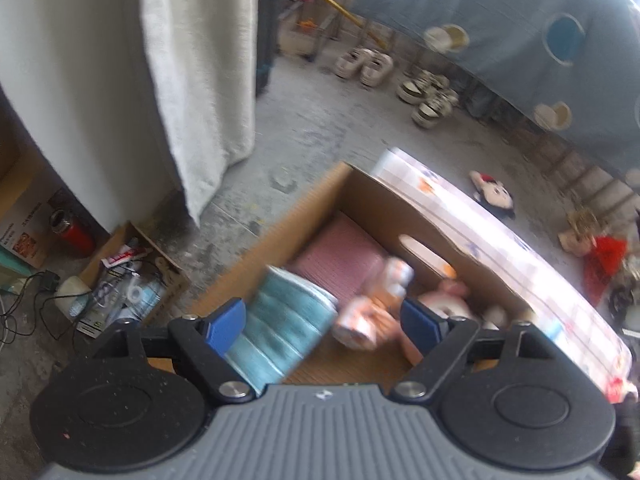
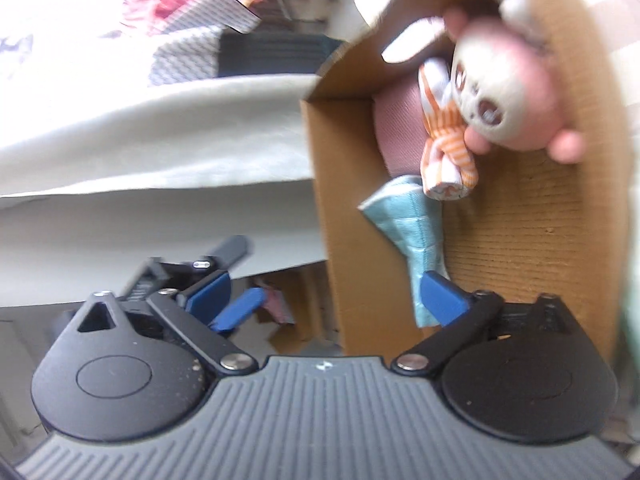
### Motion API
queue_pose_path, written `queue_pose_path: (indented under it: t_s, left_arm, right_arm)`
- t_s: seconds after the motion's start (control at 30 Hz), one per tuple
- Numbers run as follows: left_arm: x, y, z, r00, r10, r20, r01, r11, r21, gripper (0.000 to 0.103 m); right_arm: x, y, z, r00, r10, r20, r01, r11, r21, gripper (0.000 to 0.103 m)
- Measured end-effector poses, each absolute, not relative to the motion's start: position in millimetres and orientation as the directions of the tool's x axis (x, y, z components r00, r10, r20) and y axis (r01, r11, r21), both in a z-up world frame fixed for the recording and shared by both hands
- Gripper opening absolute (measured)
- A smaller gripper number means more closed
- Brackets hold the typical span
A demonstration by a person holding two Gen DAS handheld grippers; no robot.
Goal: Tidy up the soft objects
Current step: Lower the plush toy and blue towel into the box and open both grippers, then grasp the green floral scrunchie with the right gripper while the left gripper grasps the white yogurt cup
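Observation:
An open cardboard box (image 1: pixel 280 220) sits on the floor below me. Inside lie a pink cushion (image 1: pixel 340 260), a teal quilted cushion (image 1: pixel 280 320), an orange-striped cloth bundle (image 1: pixel 372 308) and a pink plush toy (image 1: pixel 444 300). My left gripper (image 1: pixel 324 324) hangs open above the box, its blue pads clear of the contents. In the right wrist view my right gripper (image 2: pixel 326 296) stands wide open and holds nothing, straddling the box wall (image 2: pixel 332 200). Beyond it lie the plush toy (image 2: pixel 516 96), the striped bundle (image 2: pixel 444 152) and the teal cushion (image 2: pixel 412 216).
A small doll (image 1: pixel 494 196) and a red soft item (image 1: pixel 604 256) lie on the floor past a patterned mat (image 1: pixel 500 256). A white hanging cloth (image 1: pixel 192 80) is at the left, with a small box of clutter (image 1: pixel 132 280) below. Slippers (image 1: pixel 364 64) and bowls (image 1: pixel 428 96) stand farther back.

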State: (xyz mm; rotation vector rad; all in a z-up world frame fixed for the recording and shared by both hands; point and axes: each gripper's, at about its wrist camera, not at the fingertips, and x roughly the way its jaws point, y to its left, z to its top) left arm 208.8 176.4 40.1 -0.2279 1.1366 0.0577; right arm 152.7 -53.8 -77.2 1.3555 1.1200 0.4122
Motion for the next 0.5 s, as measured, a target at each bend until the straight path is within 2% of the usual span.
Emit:
queue_pose_path:
  t_s: [0.13, 0.27, 0.5]
  left_arm:
    - [187, 123, 44, 0.402, -0.128, -0.907, -0.084, 0.981, -0.176, 0.087]
    - [158, 56, 52, 0.396, -0.193, -0.898, 0.029, 0.98, -0.197, 0.087]
    - [101, -74, 46, 0.319, -0.294, -0.901, 0.274, 0.939, -0.21, 0.09]
  right_arm:
    - [116, -119, -52, 0.519, 0.78, -0.349, 0.302, 0.215, 0.929, 0.102]
    - [75, -203, -24, 0.591, 0.725, -0.355, 0.281, 0.228, 0.932, 0.102]
    - [-4, -356, 3, 0.685, 0.563, -0.462, 0.348, 0.305, 0.887, 0.102]
